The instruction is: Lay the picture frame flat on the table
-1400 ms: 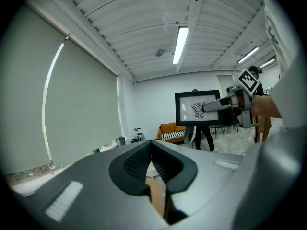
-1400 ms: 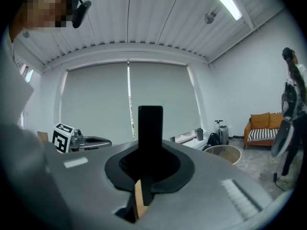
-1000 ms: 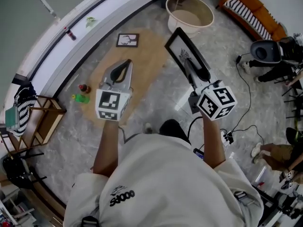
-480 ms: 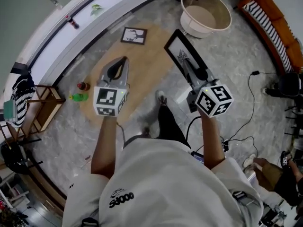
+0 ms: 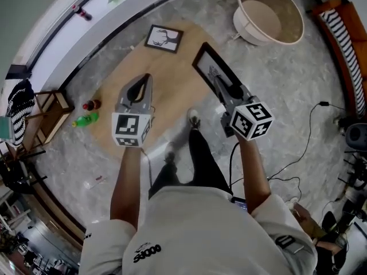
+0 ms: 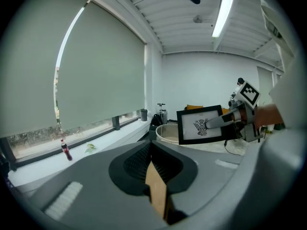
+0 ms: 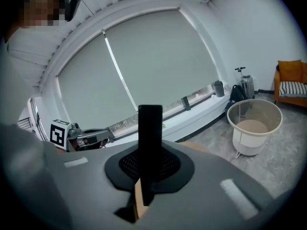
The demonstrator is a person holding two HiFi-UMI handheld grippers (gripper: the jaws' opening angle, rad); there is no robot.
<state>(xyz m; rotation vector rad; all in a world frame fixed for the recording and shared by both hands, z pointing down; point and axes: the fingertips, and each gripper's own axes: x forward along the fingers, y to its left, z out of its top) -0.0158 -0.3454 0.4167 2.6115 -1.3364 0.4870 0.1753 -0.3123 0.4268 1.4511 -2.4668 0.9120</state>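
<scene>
Carrying step: right gripper (image 5: 225, 89) clamped tight on the picture frame (image 5: 207, 66), held upright in the air just ahead of it; left gripper (image 5: 143, 80) closed, empty; next I'd lower and tip the frame flat onto the bench (image 5: 166, 73) below.

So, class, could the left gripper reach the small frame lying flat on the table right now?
Probably yes: the left gripper is empty, and nothing stands between it and the small frame.

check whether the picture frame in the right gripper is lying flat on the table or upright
Upright, not flat: the right gripper is shut on the picture frame, which stands on edge in the air.
</scene>
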